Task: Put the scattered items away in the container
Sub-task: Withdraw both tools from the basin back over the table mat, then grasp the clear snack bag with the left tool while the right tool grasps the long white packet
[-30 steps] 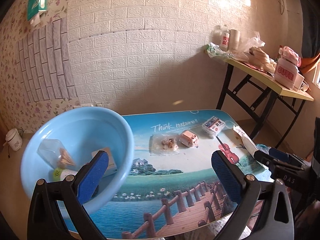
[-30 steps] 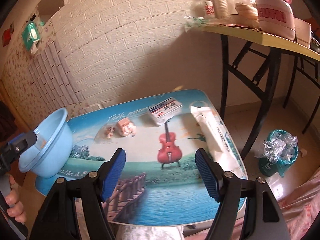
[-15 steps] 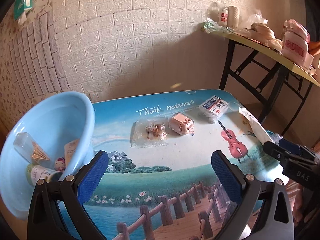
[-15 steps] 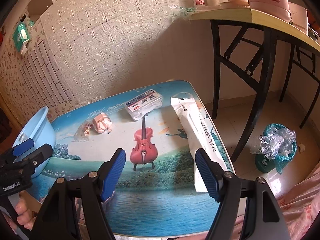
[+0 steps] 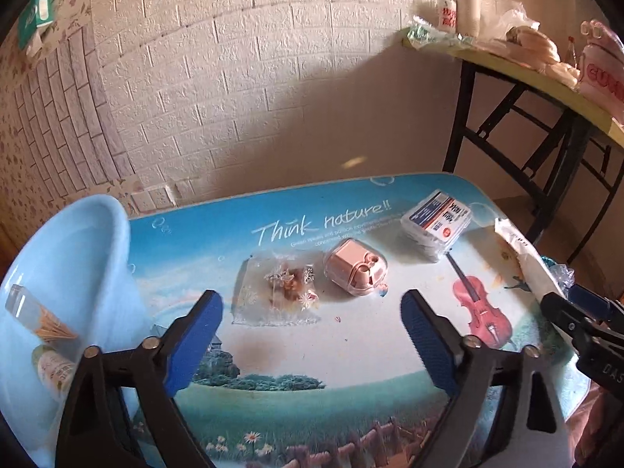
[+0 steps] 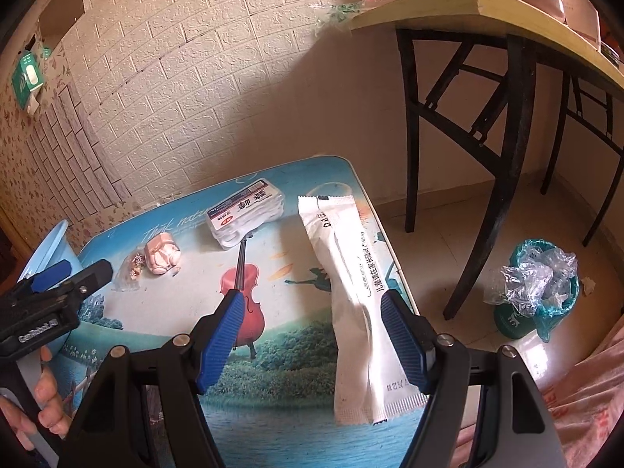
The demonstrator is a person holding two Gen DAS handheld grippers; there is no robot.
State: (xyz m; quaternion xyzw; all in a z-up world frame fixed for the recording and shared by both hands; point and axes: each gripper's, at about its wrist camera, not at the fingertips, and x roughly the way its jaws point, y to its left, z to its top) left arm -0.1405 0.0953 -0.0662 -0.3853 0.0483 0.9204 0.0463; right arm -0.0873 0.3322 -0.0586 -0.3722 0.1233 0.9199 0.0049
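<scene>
Warm daylight fell from the upper right, brightening the brick wall (image 5: 218, 58) at the top while a broad soft shadow darkened its lower part. Both fisheye views bent straight lines and vignetted black at the corners. Focus was fair, slightly hazy, without strong glare.

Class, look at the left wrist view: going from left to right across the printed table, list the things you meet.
Blue basin → clear bag of trinkets → pink case → white labelled box → long white packet → tip of the right hand-held gripper.
</scene>
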